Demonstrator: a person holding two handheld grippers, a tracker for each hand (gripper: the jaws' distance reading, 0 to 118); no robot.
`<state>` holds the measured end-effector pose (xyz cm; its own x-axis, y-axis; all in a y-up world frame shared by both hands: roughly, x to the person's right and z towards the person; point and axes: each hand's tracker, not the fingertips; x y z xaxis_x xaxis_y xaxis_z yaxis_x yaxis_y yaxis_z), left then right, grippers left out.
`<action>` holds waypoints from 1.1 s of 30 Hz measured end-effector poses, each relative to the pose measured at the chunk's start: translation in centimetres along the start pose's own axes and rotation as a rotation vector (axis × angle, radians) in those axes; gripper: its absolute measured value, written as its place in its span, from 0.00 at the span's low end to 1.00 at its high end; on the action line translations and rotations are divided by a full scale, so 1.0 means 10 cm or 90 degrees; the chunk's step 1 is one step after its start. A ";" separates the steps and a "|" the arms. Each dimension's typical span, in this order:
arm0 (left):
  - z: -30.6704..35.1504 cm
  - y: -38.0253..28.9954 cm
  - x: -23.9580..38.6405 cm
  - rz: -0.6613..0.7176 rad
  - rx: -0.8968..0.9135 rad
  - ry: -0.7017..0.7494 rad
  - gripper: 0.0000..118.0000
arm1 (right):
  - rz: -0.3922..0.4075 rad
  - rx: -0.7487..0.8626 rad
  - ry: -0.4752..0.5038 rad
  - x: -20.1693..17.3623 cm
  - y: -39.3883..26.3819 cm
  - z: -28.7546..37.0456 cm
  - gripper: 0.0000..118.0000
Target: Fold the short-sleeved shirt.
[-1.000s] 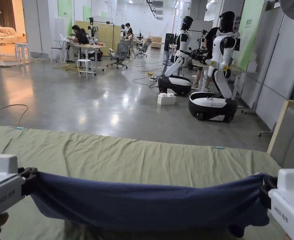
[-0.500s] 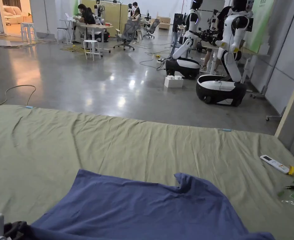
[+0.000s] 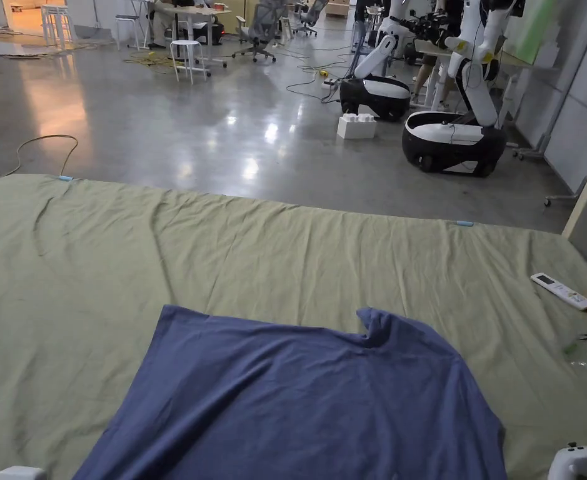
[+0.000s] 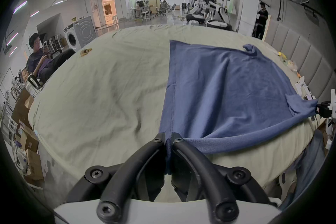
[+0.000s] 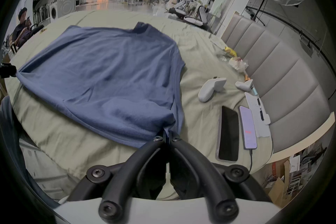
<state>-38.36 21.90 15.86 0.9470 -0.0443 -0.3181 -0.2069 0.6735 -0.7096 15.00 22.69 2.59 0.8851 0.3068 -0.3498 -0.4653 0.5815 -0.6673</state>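
blue shirt (image 3: 311, 400) on bed (image 3: 98, 250): light, limp, sags; left gripper (image 4: 168, 141) and right gripper (image 5: 167, 135) jaws closed on near corners, good holds.

The shirt (image 3: 298, 400) is plain blue, the bed sheet (image 3: 254, 250) pale olive green, and both grippers' fingers (image 4: 145, 157) black.

In the head view, the blue shirt (image 3: 298, 400) was cut off by the bottom edge of the frame, hiding its near hem. The left gripper (image 3: 20, 473) showed only a white sliver at lower left; its jaws were out of frame
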 end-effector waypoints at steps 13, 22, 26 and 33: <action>0.34 0.20 0.17 0.011 0.039 0.019 0.46 | -0.023 0.052 -0.012 -0.02 0.26 0.20 0.66; 0.43 0.74 0.52 0.008 0.178 0.001 0.45 | -0.120 0.296 -0.002 -0.16 0.84 0.37 0.68; 0.48 0.89 0.69 0.015 0.258 -0.009 0.31 | -0.147 0.366 0.005 -0.27 1.00 0.45 0.40; 0.65 1.01 0.88 0.027 0.365 -0.002 0.04 | -0.179 0.469 -0.022 -0.39 1.11 0.54 0.03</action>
<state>-30.54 33.06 9.99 0.9416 -0.0079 -0.3367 -0.0786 0.9669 -0.2426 6.36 32.02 0.12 0.9748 0.0910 -0.2037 -0.1163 0.9865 -0.1157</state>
